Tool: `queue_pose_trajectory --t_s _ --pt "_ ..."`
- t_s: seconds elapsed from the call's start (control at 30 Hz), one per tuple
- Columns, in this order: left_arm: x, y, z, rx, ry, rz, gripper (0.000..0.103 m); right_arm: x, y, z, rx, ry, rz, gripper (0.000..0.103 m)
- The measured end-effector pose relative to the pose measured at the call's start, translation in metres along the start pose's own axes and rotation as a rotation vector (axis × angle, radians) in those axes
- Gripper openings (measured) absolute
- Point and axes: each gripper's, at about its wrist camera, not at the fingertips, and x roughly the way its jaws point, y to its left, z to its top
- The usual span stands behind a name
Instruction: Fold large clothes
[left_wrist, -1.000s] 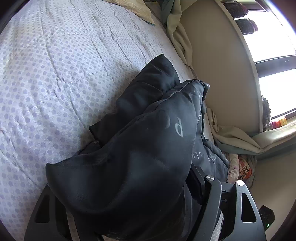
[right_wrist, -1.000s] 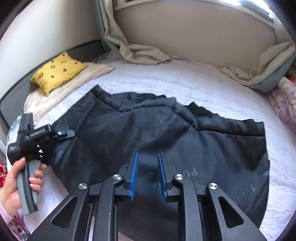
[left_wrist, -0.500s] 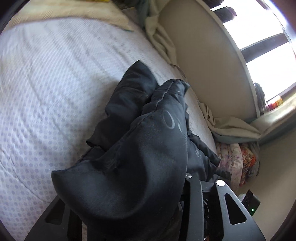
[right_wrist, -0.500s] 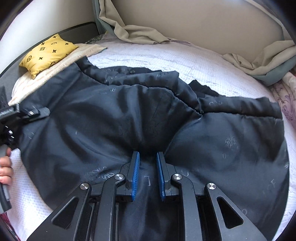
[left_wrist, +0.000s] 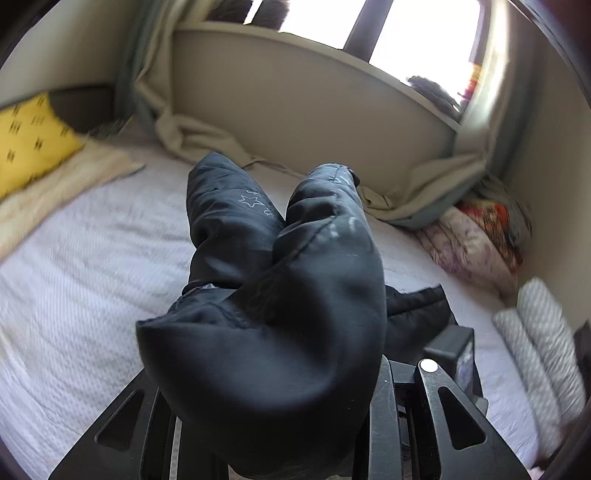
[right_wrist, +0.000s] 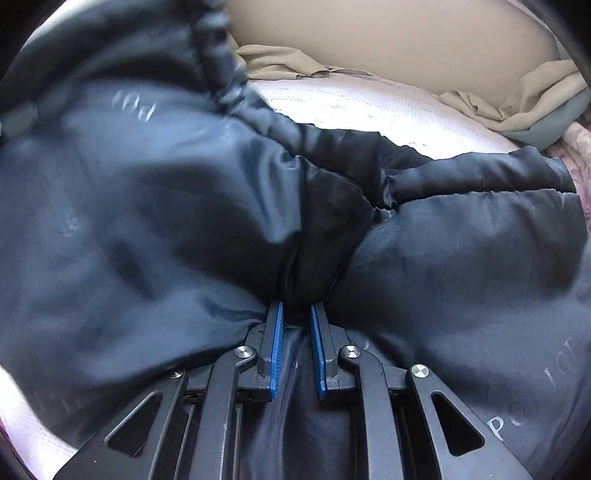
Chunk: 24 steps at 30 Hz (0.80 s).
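Though bunched and creased, dark padded garment (right_wrist: 461, 258) with pale lettering, pinched in right tool (right_wrist: 296, 314); left tool's (left_wrist: 273, 424) grip unclear.

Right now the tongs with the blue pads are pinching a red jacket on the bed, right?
Not quite: the jacket is black, not red. The right wrist view shows the right tongs with the blue pads pinching it on the bed.

On the black padded garment (right_wrist: 461, 258), pale lettering at about 4 o'clock of the right wrist view reads "POLICE", running up along the fabric; at about 10 o'clock the same print shows upside down, only "PO" legible. In the left wrist view the garment (left_wrist: 280, 332) bears small outlined stars, no readable words
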Motion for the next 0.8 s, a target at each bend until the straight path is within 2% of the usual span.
queue_pose_trajectory --t_s 0.2,0.4,0.43,0.53,0.6,0.63,0.67,0.73,0.8 --pt "0.010 -0.071 0.003 0.179 0.002 0.038 0.032 0.002 -0.004 -0.002 0.029 0.005 0.020 0.010" --pt "0.023 -0.127 -0.001 0.276 0.029 0.046 0.032 0.003 -0.020 0.000 0.113 0.022 0.089 0.009" --pt "0.024 -0.130 -0.002 0.282 0.030 0.046 0.032 0.003 -0.024 0.002 0.130 0.029 0.108 0.009" --pt "0.026 -0.137 0.000 0.287 0.031 0.030 0.032 -0.006 -0.054 0.007 0.227 0.082 0.268 0.009" --pt "0.027 -0.143 0.000 0.303 0.032 0.027 0.032 -0.021 -0.084 0.006 0.350 0.105 0.377 0.019" --pt "0.028 -0.145 0.000 0.310 0.033 0.031 0.032 -0.031 -0.100 0.005 0.417 0.100 0.430 0.037" --pt "0.028 -0.149 -0.001 0.318 0.035 0.036 0.032 -0.041 -0.115 0.004 0.471 0.083 0.463 0.050" --pt "0.030 -0.157 -0.005 0.333 0.035 0.042 0.032 -0.067 -0.148 -0.001 0.594 0.018 0.506 0.062" --pt "0.031 -0.167 -0.012 0.369 0.033 0.055 0.032 -0.096 -0.185 -0.010 0.748 -0.085 0.602 0.071"
